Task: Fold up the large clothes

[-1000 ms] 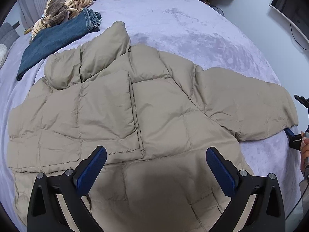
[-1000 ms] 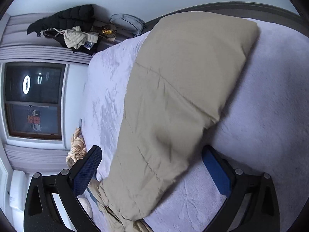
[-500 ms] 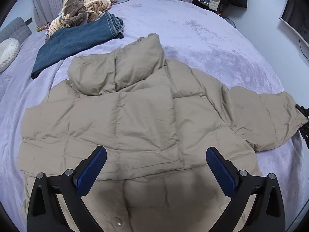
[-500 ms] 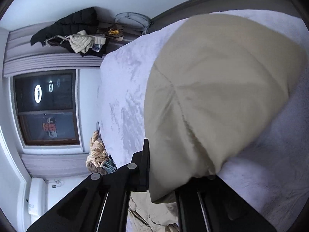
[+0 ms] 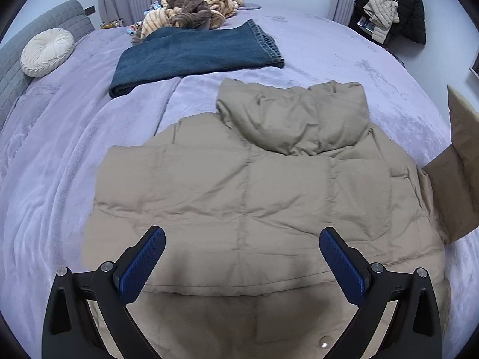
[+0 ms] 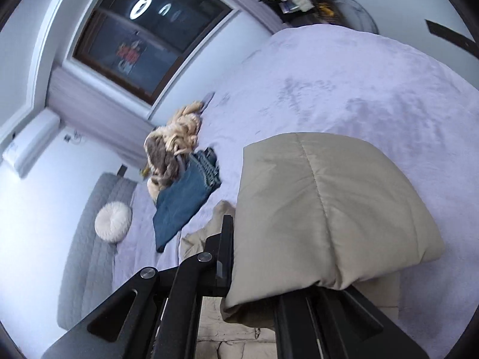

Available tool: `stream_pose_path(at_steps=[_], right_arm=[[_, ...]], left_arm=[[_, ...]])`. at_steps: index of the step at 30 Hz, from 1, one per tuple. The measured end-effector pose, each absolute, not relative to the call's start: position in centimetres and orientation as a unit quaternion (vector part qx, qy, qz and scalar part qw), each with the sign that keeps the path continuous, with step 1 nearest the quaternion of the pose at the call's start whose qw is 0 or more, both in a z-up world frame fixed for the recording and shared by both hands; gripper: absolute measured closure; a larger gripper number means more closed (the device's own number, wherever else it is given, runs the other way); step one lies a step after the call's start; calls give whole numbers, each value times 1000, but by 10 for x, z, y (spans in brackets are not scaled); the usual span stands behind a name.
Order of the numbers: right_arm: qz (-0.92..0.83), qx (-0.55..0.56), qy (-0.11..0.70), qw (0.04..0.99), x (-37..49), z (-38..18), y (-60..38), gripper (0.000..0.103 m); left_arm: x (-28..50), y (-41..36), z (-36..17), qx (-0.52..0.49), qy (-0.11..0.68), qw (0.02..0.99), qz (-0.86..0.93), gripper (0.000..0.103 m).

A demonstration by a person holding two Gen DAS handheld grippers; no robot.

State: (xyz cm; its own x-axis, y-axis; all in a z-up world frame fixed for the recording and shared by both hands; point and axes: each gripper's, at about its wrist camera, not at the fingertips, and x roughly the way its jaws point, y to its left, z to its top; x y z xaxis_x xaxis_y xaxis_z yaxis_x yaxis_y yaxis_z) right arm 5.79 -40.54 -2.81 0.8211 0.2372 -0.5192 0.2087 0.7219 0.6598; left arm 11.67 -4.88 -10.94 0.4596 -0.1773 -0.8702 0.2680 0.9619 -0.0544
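A second ago the right gripper (image 6: 254, 293) stood wide around the sleeve (image 6: 326, 209) of the beige quilted puffer jacket (image 5: 254, 197) on the lilac bedspread (image 5: 60, 155); now it is clamped on the cuff and lifted, so the sleeve fold has likely begun. The left gripper (image 5: 242, 257) hovers with fingers apart over the hem, holding nothing
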Motion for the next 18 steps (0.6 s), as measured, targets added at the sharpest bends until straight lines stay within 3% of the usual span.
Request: stream_pose_path(at_steps=[7,14,18], right_arm=[[38,218,390,894,97,-57,-267,98],[9,198,488,850,103,-149,-224,98],[-16,200,508,838,103,-171,-220,97]], left_arm=[[129,4,-118,27,505,856,-107,0],[135,19,-135,18,513,851,-110,0],[135,14,-140,15,515,848,-121,0]])
